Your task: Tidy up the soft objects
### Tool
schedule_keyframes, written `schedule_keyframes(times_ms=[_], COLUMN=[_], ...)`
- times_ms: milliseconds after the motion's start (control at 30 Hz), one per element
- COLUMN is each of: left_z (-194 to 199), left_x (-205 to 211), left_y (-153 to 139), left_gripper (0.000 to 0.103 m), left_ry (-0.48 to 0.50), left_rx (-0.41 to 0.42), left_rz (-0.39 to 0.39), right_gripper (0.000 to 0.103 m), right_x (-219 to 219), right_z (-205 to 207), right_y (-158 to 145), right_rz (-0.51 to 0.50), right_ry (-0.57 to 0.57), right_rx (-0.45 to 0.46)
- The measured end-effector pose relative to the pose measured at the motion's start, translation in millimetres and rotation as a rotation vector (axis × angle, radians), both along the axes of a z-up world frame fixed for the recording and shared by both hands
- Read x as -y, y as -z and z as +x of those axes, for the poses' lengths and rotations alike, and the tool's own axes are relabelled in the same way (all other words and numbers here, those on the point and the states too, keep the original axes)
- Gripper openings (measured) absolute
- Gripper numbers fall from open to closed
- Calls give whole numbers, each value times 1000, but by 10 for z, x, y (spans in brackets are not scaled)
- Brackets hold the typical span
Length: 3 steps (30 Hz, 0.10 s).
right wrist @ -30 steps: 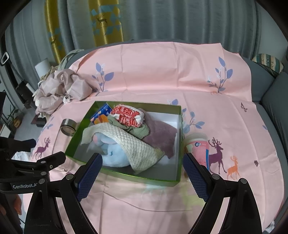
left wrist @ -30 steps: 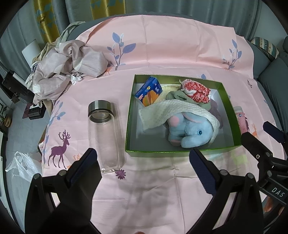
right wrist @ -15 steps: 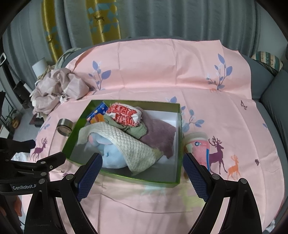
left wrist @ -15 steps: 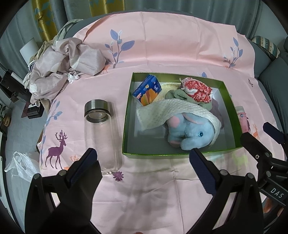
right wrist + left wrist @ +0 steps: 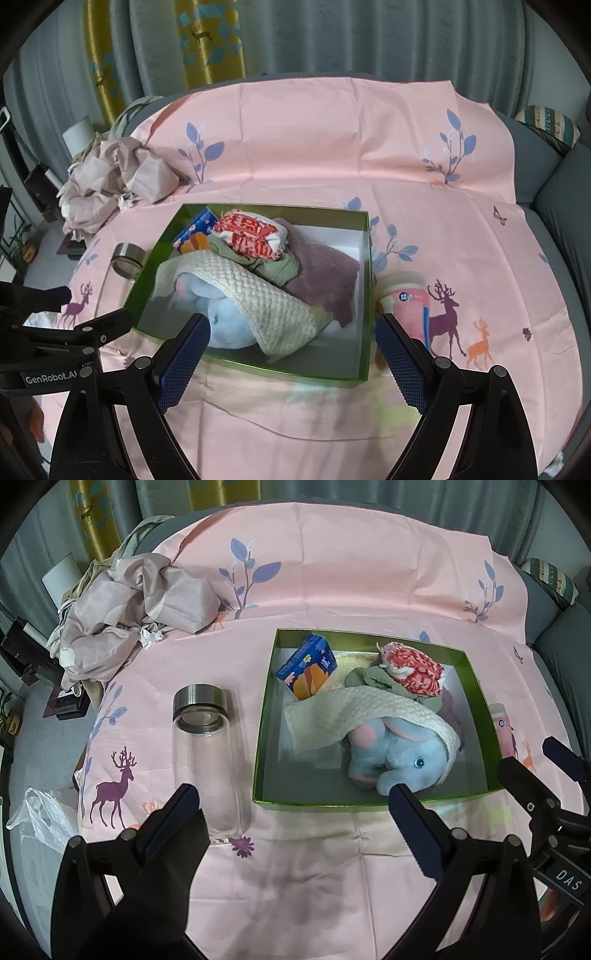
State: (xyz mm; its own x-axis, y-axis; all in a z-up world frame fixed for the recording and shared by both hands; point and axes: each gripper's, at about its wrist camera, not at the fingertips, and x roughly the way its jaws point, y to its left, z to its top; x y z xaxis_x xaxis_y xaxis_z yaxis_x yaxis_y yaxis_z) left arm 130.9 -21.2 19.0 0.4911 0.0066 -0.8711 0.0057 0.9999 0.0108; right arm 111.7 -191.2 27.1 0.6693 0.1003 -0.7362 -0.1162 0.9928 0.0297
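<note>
The plush elephant (image 5: 399,760), cream towel (image 5: 369,712) and red cloth (image 5: 413,668) are packed inside the green box (image 5: 264,738) — both grippers' jaws are spread wide, nothing held.

The right gripper (image 5: 290,334) hangs over the pink sheet (image 5: 332,155) with its two blue fingers (image 5: 184,350) wide apart and nothing between them. Past them sits a green box (image 5: 364,295). In it a blue soft toy (image 5: 225,325) lies under a cream knit cloth (image 5: 269,306). A red and white bundle (image 5: 251,234) sits on a green cloth (image 5: 273,267), beside a purple towel (image 5: 325,273). A pink cup (image 5: 408,299) lies just outside the box.
</note>
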Motion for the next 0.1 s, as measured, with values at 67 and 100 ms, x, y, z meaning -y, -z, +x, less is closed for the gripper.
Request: schedule_keyframes(times_ms=[67,100], left_z=[5,9], left_x=[-6,-11], left_y=[6,8], left_gripper=[102,102], left_ry=[-3,-4], left_rx=[1,0], left_rz=[2,0], right_gripper=[91,91], right_x=[12,-4], right_z=[3,0], right_y=[10,0], right_rz=[0,0], right_ry=[1,0], right_rx=[-2,0])
